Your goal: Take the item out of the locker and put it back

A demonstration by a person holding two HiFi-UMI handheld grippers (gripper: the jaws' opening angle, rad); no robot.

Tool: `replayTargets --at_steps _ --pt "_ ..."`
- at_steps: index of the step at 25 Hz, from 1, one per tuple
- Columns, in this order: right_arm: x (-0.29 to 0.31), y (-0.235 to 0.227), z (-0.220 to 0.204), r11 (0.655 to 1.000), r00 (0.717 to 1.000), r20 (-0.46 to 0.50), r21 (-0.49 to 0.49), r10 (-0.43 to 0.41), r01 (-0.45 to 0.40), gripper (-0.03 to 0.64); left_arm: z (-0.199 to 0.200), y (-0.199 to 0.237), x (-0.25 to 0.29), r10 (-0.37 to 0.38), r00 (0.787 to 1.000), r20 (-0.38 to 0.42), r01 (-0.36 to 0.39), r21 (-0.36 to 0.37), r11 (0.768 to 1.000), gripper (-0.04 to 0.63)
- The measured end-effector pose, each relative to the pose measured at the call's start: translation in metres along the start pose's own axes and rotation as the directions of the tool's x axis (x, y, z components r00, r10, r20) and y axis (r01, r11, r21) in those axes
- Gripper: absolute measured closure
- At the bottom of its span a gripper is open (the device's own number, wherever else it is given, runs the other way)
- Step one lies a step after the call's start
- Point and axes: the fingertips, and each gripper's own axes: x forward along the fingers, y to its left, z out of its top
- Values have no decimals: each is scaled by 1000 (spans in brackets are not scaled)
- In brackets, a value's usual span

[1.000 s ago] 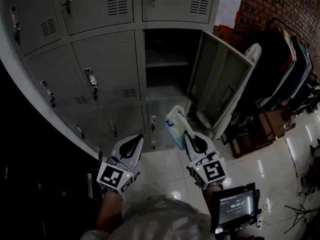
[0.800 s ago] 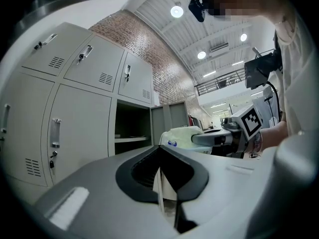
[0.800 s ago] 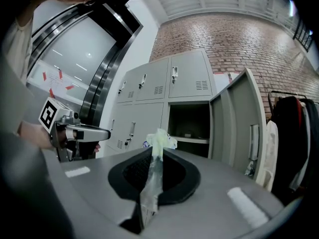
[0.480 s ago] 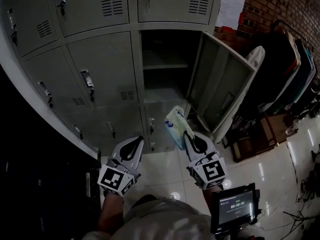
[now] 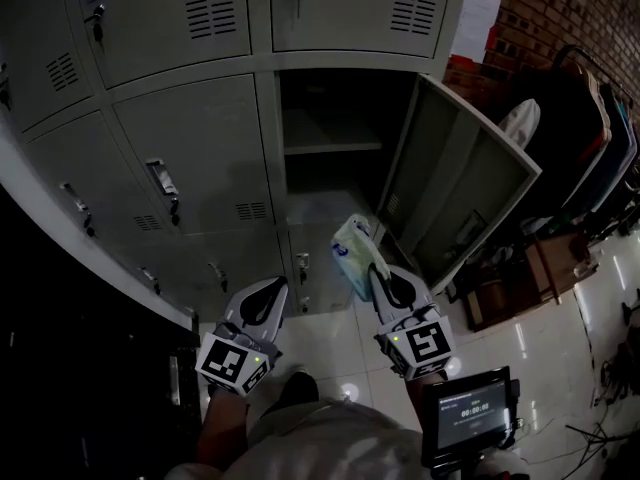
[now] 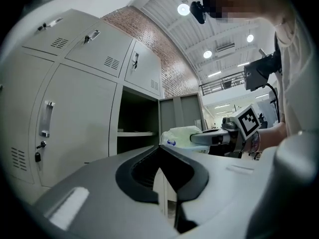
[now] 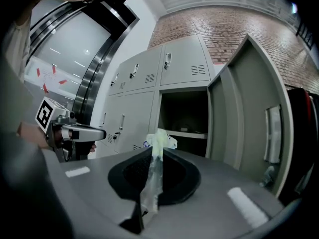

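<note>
In front of the open locker compartment (image 5: 330,118), outside it and clear of its shelf (image 5: 332,148), hangs a pale plastic packet (image 5: 355,253) with a small blue mark near one end. It is off the floor, carried only by the tool.

Right gripper (image 5: 378,271): jaws closed tight on a thin flap of the packet. In the right gripper view the film runs down the seam between the two jaws and the bulk of the packet (image 7: 158,139) stands just past the tips. Gripper points level, toward the locker bank.

Left gripper (image 5: 272,286): beside the right one, apart from it, also level. Left gripper view shows the jaw tips meeting with nothing between them; the packet (image 6: 180,133) is off to its right and not touching it.

Locker door (image 5: 460,188) is swung wide to the right of the compartment. The neighbouring doors of the bank (image 5: 190,158) are closed, each with a handle and vent slots.

Surroundings: glossy tiled floor (image 5: 330,343); brick wall (image 5: 570,8) at upper right; hanging garments on a rack (image 5: 590,138) at the right edge; a small lit screen (image 5: 470,413) at lower right, by the person's body.
</note>
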Motion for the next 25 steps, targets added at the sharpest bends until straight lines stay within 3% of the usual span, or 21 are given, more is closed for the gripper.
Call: replayTargets --at_steps 11,21,25 --pt "100 -31 28 994 992 62 -20 -110 111 612 22 84 65 -117 993 33 115 55 992 620" --pt "136 -66 42 985 984 80 -55 -156 161 612 19 100 92 -144 989 36 144 23 989 621" --pt "167 -91 79 967 973 138 -150 -184 205 612 18 94 101 -173 984 37 171 54 984 621"
